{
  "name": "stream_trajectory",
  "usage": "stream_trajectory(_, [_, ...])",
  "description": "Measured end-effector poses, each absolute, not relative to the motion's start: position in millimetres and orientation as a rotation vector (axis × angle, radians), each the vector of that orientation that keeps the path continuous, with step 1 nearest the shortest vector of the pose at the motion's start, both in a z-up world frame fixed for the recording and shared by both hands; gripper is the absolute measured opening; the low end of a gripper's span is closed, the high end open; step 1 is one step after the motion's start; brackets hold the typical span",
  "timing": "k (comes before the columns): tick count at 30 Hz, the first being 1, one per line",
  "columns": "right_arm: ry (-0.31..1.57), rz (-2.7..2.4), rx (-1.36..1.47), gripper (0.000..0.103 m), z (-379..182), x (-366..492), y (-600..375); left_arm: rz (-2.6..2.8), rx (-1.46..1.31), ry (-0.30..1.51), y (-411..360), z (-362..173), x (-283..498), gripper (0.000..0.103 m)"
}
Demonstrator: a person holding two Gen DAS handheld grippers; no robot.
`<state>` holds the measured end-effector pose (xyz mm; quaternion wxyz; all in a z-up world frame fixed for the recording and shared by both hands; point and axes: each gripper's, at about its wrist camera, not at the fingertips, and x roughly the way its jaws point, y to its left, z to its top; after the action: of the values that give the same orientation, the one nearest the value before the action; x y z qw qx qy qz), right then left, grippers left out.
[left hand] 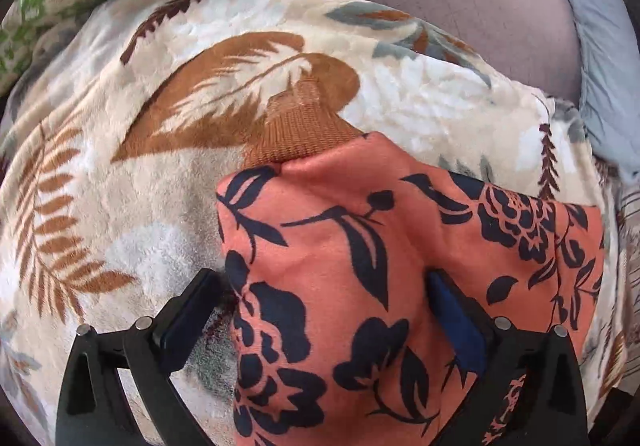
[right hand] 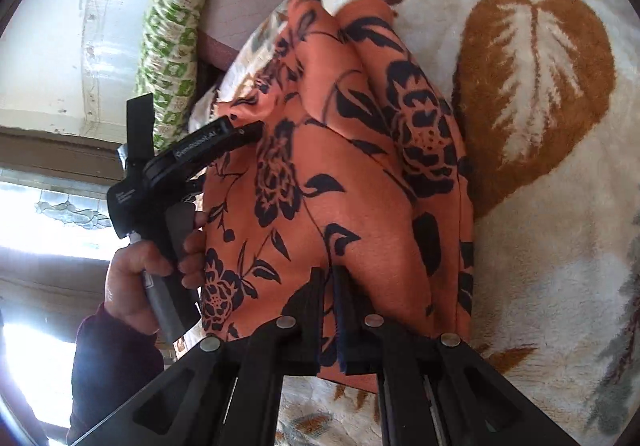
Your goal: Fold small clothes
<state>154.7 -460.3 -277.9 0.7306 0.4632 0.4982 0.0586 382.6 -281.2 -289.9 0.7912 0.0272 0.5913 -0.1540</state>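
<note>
Orange navy-floral fabric garment (left hand: 360, 246) on cream leaf-print plush blanket (left hand: 140, 186), left gripper (left hand: 324, 302) jaws wide apart straddling its bunched edge, right gripper (right hand: 329, 286) jaws pinched on its hem.

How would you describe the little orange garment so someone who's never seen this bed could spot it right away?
Start from the big cream plush blanket with brown leaf shapes that covers the bed. The small garment lies on it, between the left gripper and the right gripper. It alone is salmon-orange with dark navy flowers, plus a ribbed rust-brown cuff.
</note>
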Motion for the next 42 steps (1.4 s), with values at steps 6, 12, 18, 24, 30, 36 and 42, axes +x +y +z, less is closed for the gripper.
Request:
stream_trajectory(6, [1.049, 0.175, 1.057, 0.008, -263.8, 149.3, -467.2, -0.409, 0.054, 1.227, -263.0, -253.5, 352.2, 0.102])
stream_trajectory(12, [1.051, 0.151, 1.007, 0.008, -254.8, 138.5, -460.6, -0.471, 0.172, 1.191, -241.2, -247.6, 284.1, 0.102])
stream_trajectory(18, [1.117, 0.141, 1.016, 0.005, -272.1, 137.0, -460.8, -0.431, 0.106, 1.27, -224.3, -275.0, 272.1, 0.103])
stream_trajectory(24, [1.077, 0.291, 0.971, 0.008, -250.3, 139.5, -443.7, -0.492, 0.19, 1.219, -226.3, -247.0, 241.3, 0.102])
stream_trajectory(30, [1.226, 0.267, 0.907, 0.007, -275.7, 149.6, -413.1, -0.428, 0.202, 1.287, -206.7, -278.9, 225.7, 0.102])
stream_trajectory(36, [1.08, 0.26, 0.93, 0.008, -243.8, 135.8, -440.9, -0.459, 0.145, 1.221, -200.5, -243.0, 238.3, 0.102])
stream_trajectory(42, [0.876, 0.113, 1.063, 0.04, -223.9, 117.7, -501.7, -0.461, -0.021, 1.162, -193.9, -207.3, 269.3, 0.102])
